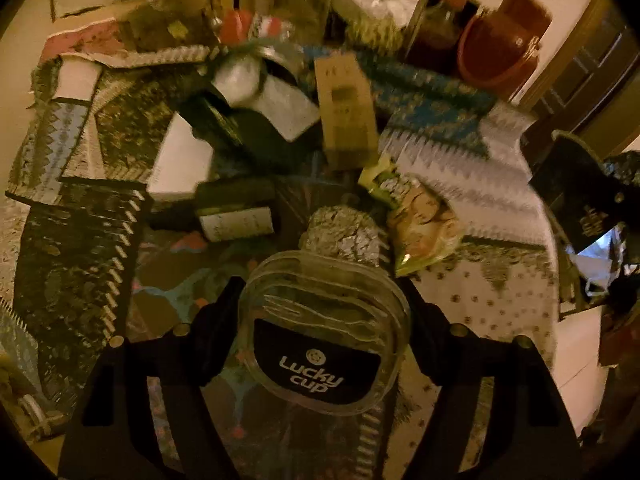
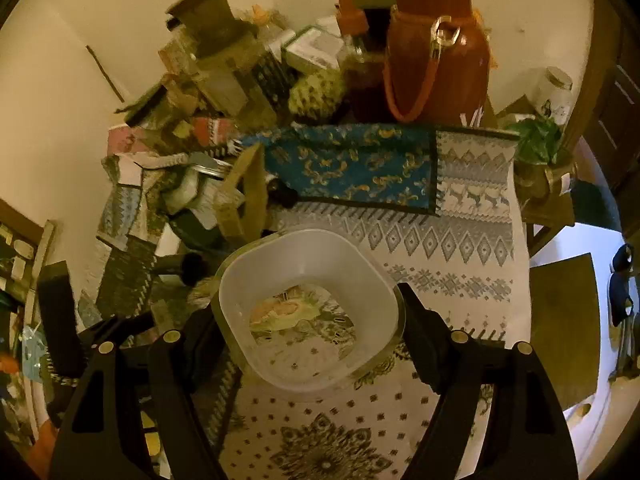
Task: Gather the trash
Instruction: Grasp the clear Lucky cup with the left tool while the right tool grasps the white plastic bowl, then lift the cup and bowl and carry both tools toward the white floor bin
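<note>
My left gripper (image 1: 320, 320) is shut on a clear plastic lid (image 1: 324, 336) with a black "Lucky cup" label, held above the cluttered table. Just beyond it lie a crumpled foil ball (image 1: 344, 232) and a crinkled snack wrapper (image 1: 420, 220). My right gripper (image 2: 312, 320) is shut on a translucent plastic container (image 2: 308, 308), open side towards the camera, held over the patterned cloth. The wrapper shows dimly through the container's bottom. A brown cardboard box (image 1: 348, 112) lies further back; it also shows in the right wrist view (image 2: 244, 192).
A red thermos jug (image 2: 436, 40) stands at the back, with jars and boxes piled beside it (image 2: 224, 60). A dark bottle (image 1: 224, 212) lies left of the foil. A black paper bag (image 1: 580, 188) hangs at the right edge. A small plant (image 2: 536, 140) stands at the table's far right.
</note>
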`<action>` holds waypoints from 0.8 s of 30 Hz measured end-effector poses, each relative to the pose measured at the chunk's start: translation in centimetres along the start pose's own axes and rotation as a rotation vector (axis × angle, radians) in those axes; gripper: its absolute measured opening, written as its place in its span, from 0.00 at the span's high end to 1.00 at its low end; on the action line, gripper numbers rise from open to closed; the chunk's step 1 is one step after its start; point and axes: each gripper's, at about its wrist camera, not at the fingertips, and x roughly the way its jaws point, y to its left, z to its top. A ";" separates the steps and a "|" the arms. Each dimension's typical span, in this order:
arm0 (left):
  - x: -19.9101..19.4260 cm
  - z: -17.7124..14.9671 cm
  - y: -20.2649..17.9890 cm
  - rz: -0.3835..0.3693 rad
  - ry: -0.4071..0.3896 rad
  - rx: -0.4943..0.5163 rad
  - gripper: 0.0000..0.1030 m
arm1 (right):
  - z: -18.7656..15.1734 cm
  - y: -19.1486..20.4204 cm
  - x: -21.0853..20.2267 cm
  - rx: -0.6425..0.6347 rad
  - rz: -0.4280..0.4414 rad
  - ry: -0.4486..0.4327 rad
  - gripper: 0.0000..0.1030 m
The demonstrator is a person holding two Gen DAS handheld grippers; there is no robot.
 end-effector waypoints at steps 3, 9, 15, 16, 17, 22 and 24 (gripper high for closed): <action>-2.8 -0.1 0.7 -0.037 -0.048 -0.018 0.29 | -0.5 1.1 -1.8 0.003 -0.003 -0.037 0.27; -9.6 -0.8 2.1 -0.096 -0.183 0.013 0.30 | -2.6 4.4 -5.9 0.017 -0.024 -0.136 0.27; -16.2 -2.9 4.1 -0.163 -0.287 0.070 0.30 | -5.7 8.6 -9.9 0.043 -0.070 -0.239 0.27; -17.4 -3.4 4.5 -0.167 -0.310 0.084 0.30 | -6.3 9.4 -10.5 0.045 -0.077 -0.256 0.27; -18.6 -4.1 5.0 -0.172 -0.333 0.099 0.30 | -7.0 10.4 -11.2 0.047 -0.086 -0.275 0.27; -23.1 -7.5 7.6 -0.195 -0.400 0.145 0.30 | -11.0 14.6 -13.7 0.070 -0.118 -0.346 0.27; -24.5 -9.0 8.6 -0.201 -0.420 0.165 0.30 | -12.9 16.3 -14.3 0.080 -0.128 -0.363 0.27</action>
